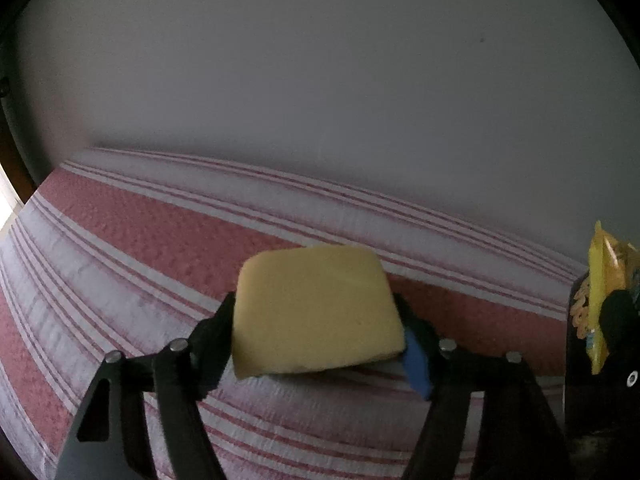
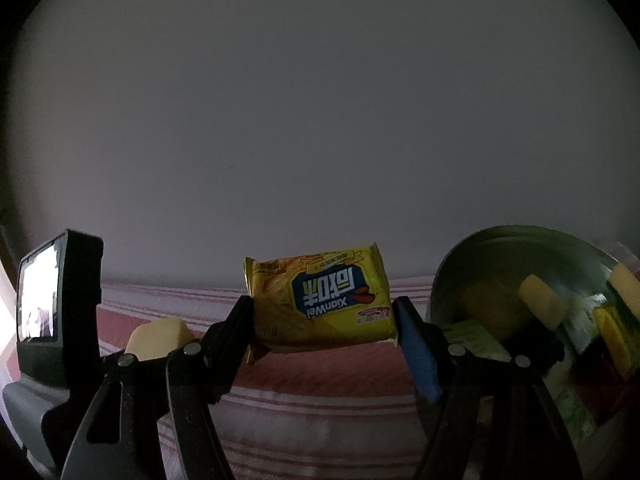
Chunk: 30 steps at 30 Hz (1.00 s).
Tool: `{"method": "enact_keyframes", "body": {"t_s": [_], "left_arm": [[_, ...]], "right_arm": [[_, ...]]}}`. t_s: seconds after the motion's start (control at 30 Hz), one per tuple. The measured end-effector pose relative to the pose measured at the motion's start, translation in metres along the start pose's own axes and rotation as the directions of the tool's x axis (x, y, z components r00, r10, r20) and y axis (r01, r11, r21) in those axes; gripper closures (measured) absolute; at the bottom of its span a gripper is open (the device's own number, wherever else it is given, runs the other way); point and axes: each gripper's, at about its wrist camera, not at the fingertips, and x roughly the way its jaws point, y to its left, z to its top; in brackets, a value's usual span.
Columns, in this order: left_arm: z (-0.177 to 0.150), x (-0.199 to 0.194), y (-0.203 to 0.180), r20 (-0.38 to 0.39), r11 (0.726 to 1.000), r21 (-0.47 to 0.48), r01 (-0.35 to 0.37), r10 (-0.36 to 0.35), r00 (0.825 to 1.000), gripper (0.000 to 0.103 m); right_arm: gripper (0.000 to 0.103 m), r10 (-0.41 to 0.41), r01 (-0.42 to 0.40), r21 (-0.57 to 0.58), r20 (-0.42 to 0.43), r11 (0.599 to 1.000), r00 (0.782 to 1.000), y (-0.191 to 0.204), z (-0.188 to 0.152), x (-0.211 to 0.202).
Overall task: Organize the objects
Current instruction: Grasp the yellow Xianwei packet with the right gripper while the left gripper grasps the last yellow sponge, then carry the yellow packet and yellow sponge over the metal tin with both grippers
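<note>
My left gripper [image 1: 320,320] is shut on a pale yellow sponge [image 1: 316,308] and holds it above the striped cloth. My right gripper [image 2: 324,316] is shut on a yellow snack packet [image 2: 320,300] with blue upside-down lettering, held above the cloth. That packet shows at the right edge of the left wrist view [image 1: 604,292]. The sponge shows at the left in the right wrist view [image 2: 160,336], beside the left gripper's body and its screen [image 2: 40,300].
A red and white striped cloth [image 1: 140,240] covers the surface, with a plain grey wall behind. A shiny metal bowl [image 2: 472,264] at the right holds a green packet [image 2: 476,336], a yellow sponge [image 2: 540,300] and other yellow items.
</note>
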Motion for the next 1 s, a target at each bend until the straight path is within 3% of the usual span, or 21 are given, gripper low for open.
{"method": "enact_keyframes", "body": {"t_s": [0.17,0.37,0.6,1.0], "left_arm": [[-0.001,-0.009,0.006,0.038,1.0,-0.022,0.01,-0.009,0.999,0.033],[-0.007,-0.032,0.002,0.133,0.999,0.025,-0.031,0.028,0.991,0.033],[-0.026,-0.055,-0.006,0.205,0.998,0.015,-0.063,0.058,0.977,0.033],[-0.054,-0.085,0.008,0.232,0.998,-0.001,-0.064,0.063,0.971,0.032]], "right_arm": [[0.031,-0.01,0.01,-0.009,0.019,1.0,1.0,0.003,0.001,-0.002],[0.031,-0.019,0.019,0.001,0.012,1.0,1.0,0.003,0.002,0.001],[0.031,-0.017,0.017,-0.013,0.026,1.0,1.0,0.006,0.001,-0.004],[0.031,-0.027,0.029,-0.027,0.061,0.999,0.998,0.018,-0.005,-0.025]]}}
